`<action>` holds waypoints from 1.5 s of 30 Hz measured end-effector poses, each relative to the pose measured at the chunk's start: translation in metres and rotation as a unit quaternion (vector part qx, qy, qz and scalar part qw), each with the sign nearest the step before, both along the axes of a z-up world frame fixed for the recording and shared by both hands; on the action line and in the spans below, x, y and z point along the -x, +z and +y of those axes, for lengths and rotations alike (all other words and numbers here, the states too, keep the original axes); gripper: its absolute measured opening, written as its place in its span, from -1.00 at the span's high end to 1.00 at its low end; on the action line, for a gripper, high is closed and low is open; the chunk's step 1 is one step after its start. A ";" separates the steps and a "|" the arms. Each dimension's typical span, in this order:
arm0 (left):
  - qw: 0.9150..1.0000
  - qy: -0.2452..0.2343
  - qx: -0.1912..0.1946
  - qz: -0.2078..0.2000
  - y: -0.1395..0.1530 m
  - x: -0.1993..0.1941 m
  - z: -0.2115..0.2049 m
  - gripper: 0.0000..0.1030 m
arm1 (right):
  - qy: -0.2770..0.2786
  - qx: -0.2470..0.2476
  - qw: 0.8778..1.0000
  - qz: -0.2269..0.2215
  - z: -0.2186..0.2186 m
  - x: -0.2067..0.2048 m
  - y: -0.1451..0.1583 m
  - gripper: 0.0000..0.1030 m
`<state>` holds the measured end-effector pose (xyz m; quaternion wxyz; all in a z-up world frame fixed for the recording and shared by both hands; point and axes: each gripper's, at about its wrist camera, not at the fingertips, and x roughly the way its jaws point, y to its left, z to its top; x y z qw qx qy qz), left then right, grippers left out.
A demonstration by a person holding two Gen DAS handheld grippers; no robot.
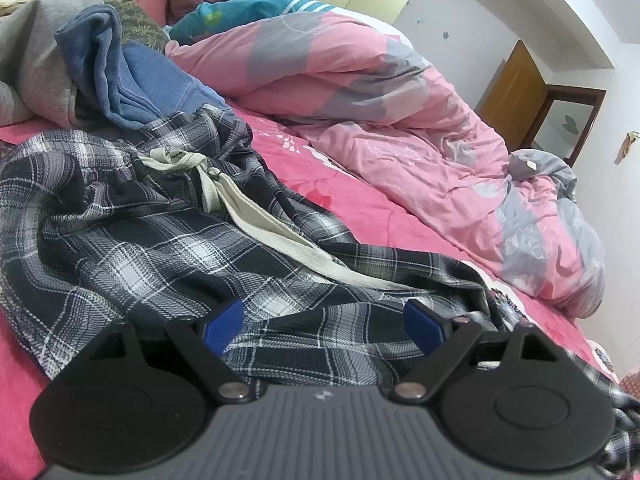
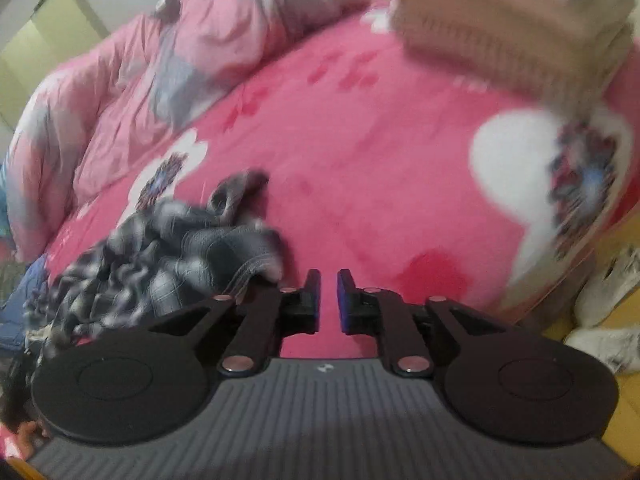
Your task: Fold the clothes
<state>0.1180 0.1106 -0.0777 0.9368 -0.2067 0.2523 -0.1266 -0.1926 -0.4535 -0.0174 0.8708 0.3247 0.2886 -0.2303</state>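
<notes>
A black-and-white plaid garment (image 1: 152,240) with a white drawstring (image 1: 256,216) lies crumpled on the pink bed sheet (image 1: 360,200). My left gripper (image 1: 323,326) is open just above its near edge, with blue pads wide apart and nothing between them. In the blurred right wrist view the plaid garment (image 2: 160,256) lies bunched at the left. My right gripper (image 2: 329,300) is over the bare pink sheet (image 2: 360,160) to the right of it, jaws nearly closed with a narrow gap and nothing held.
A blue garment (image 1: 120,72) and a grey one (image 1: 36,52) are piled behind the plaid one. A pink and grey duvet (image 1: 400,112) is heaped along the far side. A blurred beige knitted thing (image 2: 500,28) is at the upper right. White shoes (image 2: 608,312) sit on the floor.
</notes>
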 end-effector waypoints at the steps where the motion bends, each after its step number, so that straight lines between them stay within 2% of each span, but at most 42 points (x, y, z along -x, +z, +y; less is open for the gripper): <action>1: 1.000 0.000 -0.001 0.000 0.000 0.000 0.000 -0.72 | 0.000 0.010 1.000 -0.015 -0.001 0.004 0.007 0.58; 3: 1.000 0.000 -0.001 0.000 0.000 0.000 0.000 -0.72 | 0.029 0.055 0.997 -0.046 0.006 -0.008 0.023 0.43; 5: 1.000 0.000 -0.001 0.000 0.000 -0.001 0.000 -0.72 | 0.074 0.096 0.991 -0.062 0.019 -0.029 0.035 0.07; 6: 1.000 0.000 -0.002 0.000 0.000 -0.001 0.000 -0.72 | 0.104 0.114 0.986 -0.064 0.028 -0.044 0.039 -0.01; 8: 1.000 0.000 -0.003 0.000 0.000 -0.001 -0.001 -0.72 | 0.181 0.147 0.971 -0.058 0.054 -0.083 0.038 -0.25; 9: 1.000 0.000 -0.003 0.000 0.000 -0.001 -0.001 -0.72 | 0.215 0.171 0.960 -0.050 0.069 -0.103 0.036 -0.30; 12: 1.000 0.000 -0.004 -0.001 -0.001 -0.001 -0.001 -0.73 | 0.288 0.259 0.922 -0.020 0.111 -0.160 0.028 -0.33; 14: 1.000 -0.001 -0.005 -0.002 -0.001 -0.001 -0.001 -0.75 | 0.314 0.307 0.898 0.001 0.129 -0.196 0.020 -0.33; 16: 1.000 -0.002 -0.004 -0.003 -0.001 -0.001 -0.001 -0.76 | 0.342 0.317 0.884 0.017 0.138 -0.224 0.012 -0.29; 18: 1.000 -0.002 -0.002 -0.004 -0.001 -0.001 -0.001 -0.76 | 0.369 0.307 0.876 0.046 0.139 -0.254 -0.001 -0.01; 19: 1.000 -0.003 -0.001 -0.004 -0.001 -0.001 0.000 -0.76 | 0.375 0.297 0.876 0.061 0.136 -0.266 -0.006 0.58; 20: 1.000 -0.003 0.000 -0.004 -0.001 -0.001 0.000 -0.76 | 0.371 0.280 0.884 0.056 0.128 -0.268 -0.003 0.95; 23: 1.000 -0.003 -0.002 -0.004 -0.002 -0.001 0.000 -0.77 | 0.357 0.231 0.904 0.041 0.105 -0.275 0.005 0.97; 26: 1.000 -0.003 -0.002 -0.004 -0.001 -0.001 -0.001 -0.77 | 0.327 0.204 0.923 0.006 0.087 -0.277 0.025 0.98; 30: 1.000 -0.004 -0.002 -0.004 -0.001 -0.001 0.000 -0.78 | 0.291 0.187 0.938 -0.013 0.066 -0.299 0.042 0.98; 36: 1.000 -0.004 -0.002 -0.005 -0.002 0.000 -0.001 -0.78 | 0.253 0.203 0.945 -0.042 0.049 -0.358 0.084 0.98; 41: 1.000 -0.006 0.005 -0.008 -0.003 -0.001 0.001 -0.80 | 0.232 0.231 0.943 -0.056 0.048 -0.436 0.118 0.98; 45: 1.000 -0.007 0.009 -0.009 -0.004 -0.002 0.002 -0.81 | 0.210 0.248 0.943 -0.075 0.050 -0.487 0.129 0.98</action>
